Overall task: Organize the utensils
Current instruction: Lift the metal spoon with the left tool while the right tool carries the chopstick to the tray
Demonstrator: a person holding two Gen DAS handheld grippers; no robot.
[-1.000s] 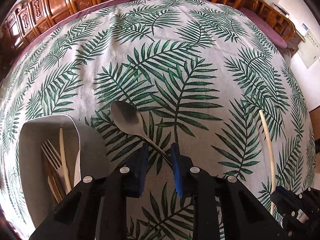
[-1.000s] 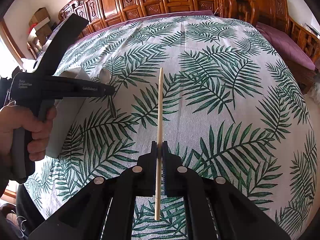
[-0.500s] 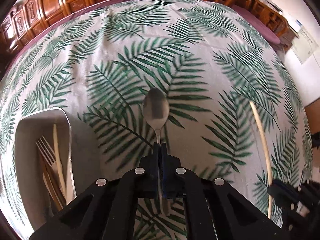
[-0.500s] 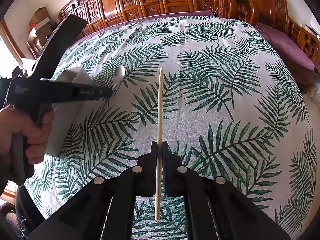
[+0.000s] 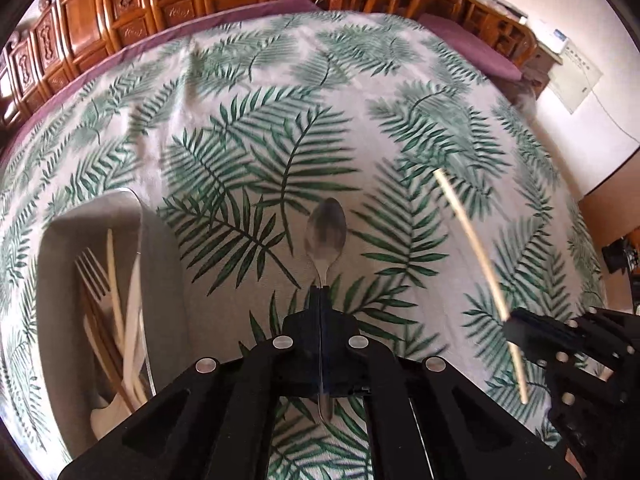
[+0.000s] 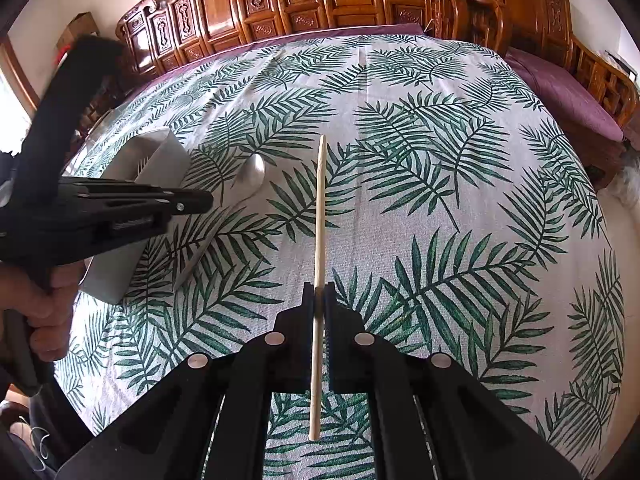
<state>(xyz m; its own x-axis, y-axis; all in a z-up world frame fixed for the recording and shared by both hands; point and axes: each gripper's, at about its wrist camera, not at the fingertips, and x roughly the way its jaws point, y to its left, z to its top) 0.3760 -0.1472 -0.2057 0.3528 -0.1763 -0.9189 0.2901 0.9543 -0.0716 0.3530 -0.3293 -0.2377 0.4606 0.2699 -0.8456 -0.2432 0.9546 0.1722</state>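
I see the left gripper (image 5: pixel 320 289) has clamped and lifted the spoon (image 5: pixel 325 232) off the surface (image 5: pixel 280 128) | bowl straight ahead, right of tray (image 5: pixel 60 240) | right gripper (image 6: pixel 319 286) pinches chopstick (image 6: pixel 319 216) mid-shaft.

The big worktop with the green leaf cloth (image 6: pixel 460 208) lies bare across its middle, far side and right, so a claw can pass there freely. At the left stands the grey plastic holder (image 5: pixel 52 240), crowded with forks and sticks. Carved brown wooden cupboards (image 6: pixel 304 4) block the far edge.
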